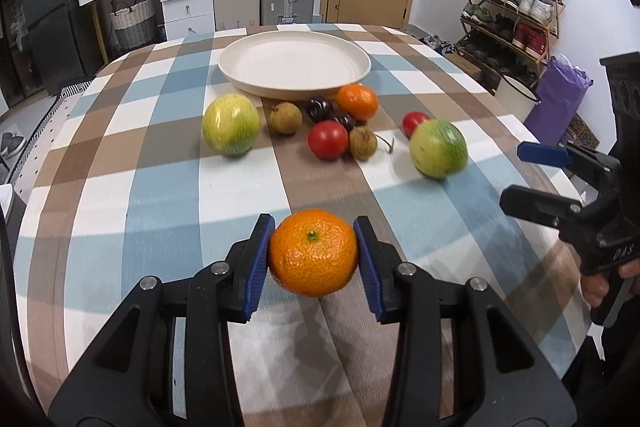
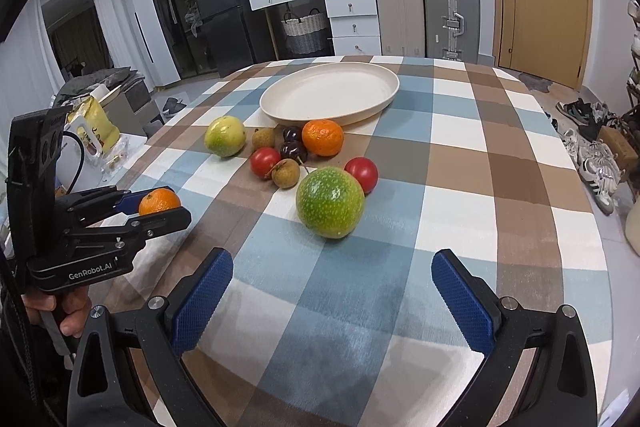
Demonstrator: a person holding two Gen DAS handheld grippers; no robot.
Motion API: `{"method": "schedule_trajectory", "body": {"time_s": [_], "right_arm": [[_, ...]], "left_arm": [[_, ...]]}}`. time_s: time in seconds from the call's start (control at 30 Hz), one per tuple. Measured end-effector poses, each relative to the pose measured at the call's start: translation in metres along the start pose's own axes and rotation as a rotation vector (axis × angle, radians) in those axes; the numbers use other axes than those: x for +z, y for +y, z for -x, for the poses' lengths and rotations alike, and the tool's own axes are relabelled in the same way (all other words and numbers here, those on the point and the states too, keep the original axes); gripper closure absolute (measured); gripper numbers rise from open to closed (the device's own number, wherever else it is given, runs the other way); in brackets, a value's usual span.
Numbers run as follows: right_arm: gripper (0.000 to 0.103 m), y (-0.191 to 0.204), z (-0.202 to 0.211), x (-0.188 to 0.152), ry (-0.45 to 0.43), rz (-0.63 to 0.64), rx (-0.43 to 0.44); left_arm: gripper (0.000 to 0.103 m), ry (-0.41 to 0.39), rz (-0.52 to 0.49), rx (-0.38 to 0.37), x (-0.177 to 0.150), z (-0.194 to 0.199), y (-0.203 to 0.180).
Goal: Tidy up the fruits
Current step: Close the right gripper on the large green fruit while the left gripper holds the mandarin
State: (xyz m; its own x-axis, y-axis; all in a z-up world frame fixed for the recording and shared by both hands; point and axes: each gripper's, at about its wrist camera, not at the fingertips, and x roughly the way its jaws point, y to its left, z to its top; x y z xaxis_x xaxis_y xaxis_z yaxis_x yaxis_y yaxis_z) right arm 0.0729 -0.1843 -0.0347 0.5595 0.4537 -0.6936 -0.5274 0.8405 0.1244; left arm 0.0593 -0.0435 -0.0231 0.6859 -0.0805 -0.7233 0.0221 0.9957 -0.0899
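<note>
Held fruit: tangerine (image 1: 313,252) clamped between the blue pads of the left gripper (image 1: 314,259), lifted clear of the checked tablecloth (image 1: 120,187), shadow beneath; in the right wrist view half hidden behind the near finger.
Left gripper: jaws narrowed onto the tangerine, pads pressing both sides; hand (image 2: 66,311) below only partly seen.
Right gripper (image 2: 332,301): jaws wide, nothing between them, hovering over the cloth short of the green fruit (image 2: 330,201).
Loose fruit: second tangerine (image 1: 357,101) just beside the plate rim; yellow-green fruit (image 1: 231,125) to the left; two red tomatoes (image 1: 328,139), one partly hidden behind the green fruit; two brown longans (image 1: 285,117); dark cherries (image 1: 320,108), blurred.
Plate (image 1: 240,67): cream, bare, at the far side of the table.
Edges: right gripper cut off by the frame in the left wrist view.
</note>
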Motion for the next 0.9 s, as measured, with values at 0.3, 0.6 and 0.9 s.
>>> {"method": "schedule_trajectory", "body": {"time_s": [0.3,0.6,0.9], "right_arm": [[0.007,-0.013,-0.028,0.017,0.025,-0.042,0.007],[0.018,-0.016,-0.060,0.026,0.073,-0.061,0.014],[0.041,-0.011,-0.074,0.030,0.095,-0.054,0.033]], "left_arm": [[0.065,-0.013,-0.006,0.022,0.026,-0.026,0.007],[0.065,-0.018,0.025,0.022,0.033,-0.043,0.018],[0.065,-0.029,0.026,0.022,0.030,-0.042,0.020]]}}
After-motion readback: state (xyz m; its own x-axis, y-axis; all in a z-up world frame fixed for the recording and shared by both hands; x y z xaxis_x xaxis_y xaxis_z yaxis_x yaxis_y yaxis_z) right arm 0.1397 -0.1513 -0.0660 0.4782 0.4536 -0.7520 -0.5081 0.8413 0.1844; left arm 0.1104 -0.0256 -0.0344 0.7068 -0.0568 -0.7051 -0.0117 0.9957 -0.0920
